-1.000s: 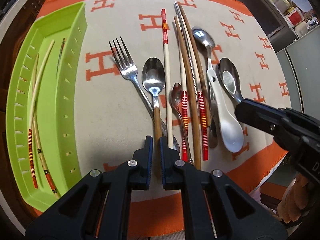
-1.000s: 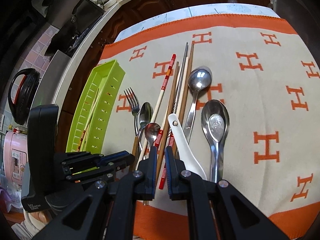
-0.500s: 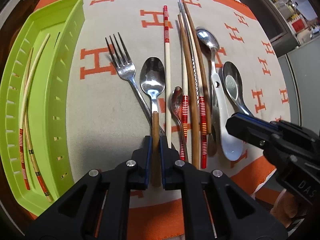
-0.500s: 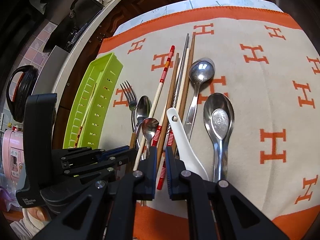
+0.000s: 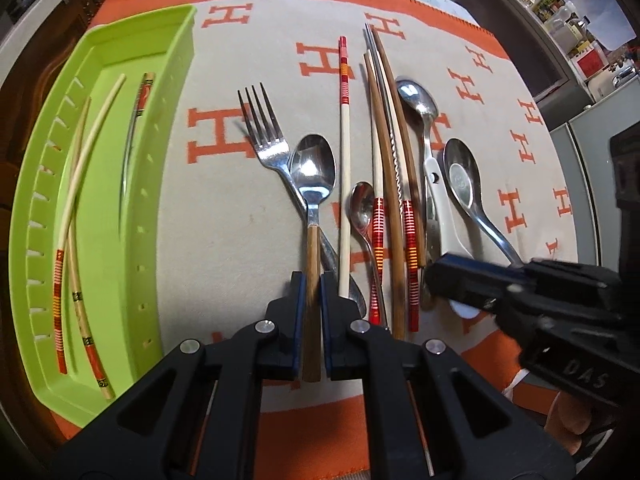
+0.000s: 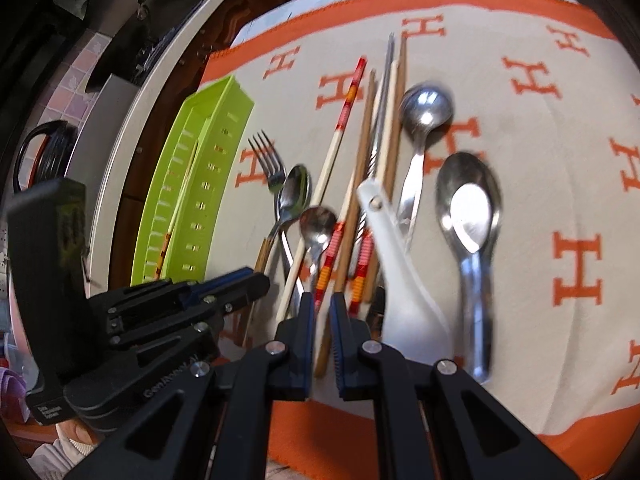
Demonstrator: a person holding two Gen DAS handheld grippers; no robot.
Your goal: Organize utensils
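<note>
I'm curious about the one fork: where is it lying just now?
In the left wrist view the fork lies on the cloth, between the green tray and the wooden-handled spoon.

My right gripper (image 6: 321, 300) straddled a brown chopstick (image 6: 347, 224), jaws narrowly apart. White spoon (image 6: 404, 284) lay just right; green tray (image 6: 192, 184) far left.

My left gripper (image 5: 312, 280) sits low, fingers pointing toward twelve o'clock, jaws closed down to a thin gap with a wooden handle (image 5: 311, 300) pinched between them. My right gripper (image 6: 321, 304) lies off at its three o'clock, angled in toward ten o'clock, jaws narrowed but slightly apart, straddling a brown chopstick (image 6: 326, 344); I cannot tell whether the pads actually grip it.
</note>
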